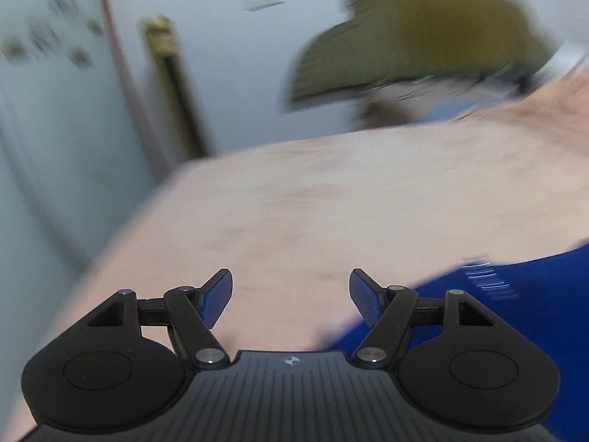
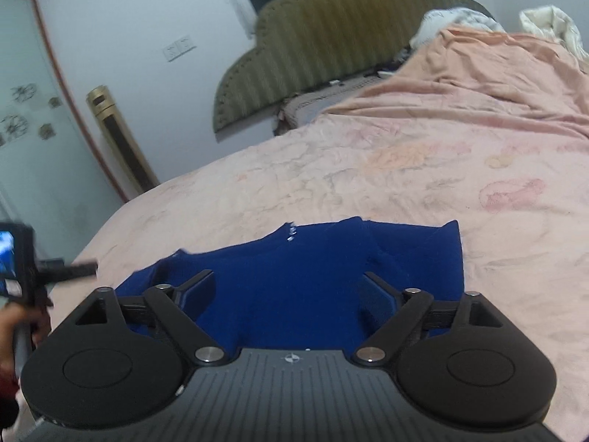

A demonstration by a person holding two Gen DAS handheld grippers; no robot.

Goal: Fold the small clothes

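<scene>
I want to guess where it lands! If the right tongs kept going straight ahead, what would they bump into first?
Probably the blue garment lying on the pink bedsheet; the open right tongs point down at it.

A deep blue garment (image 2: 305, 276) lies on a pale pink bedsheet (image 2: 368, 184) printed with faint peach and rose floral shapes, beyond which stands an olive-green headboard (image 2: 331, 37) with vertical stripes, a salmon-pink blanket (image 2: 497, 73) beside it, and a gold-coloured column (image 2: 117, 140) against the grey-white wall (image 2: 129, 18).
</scene>
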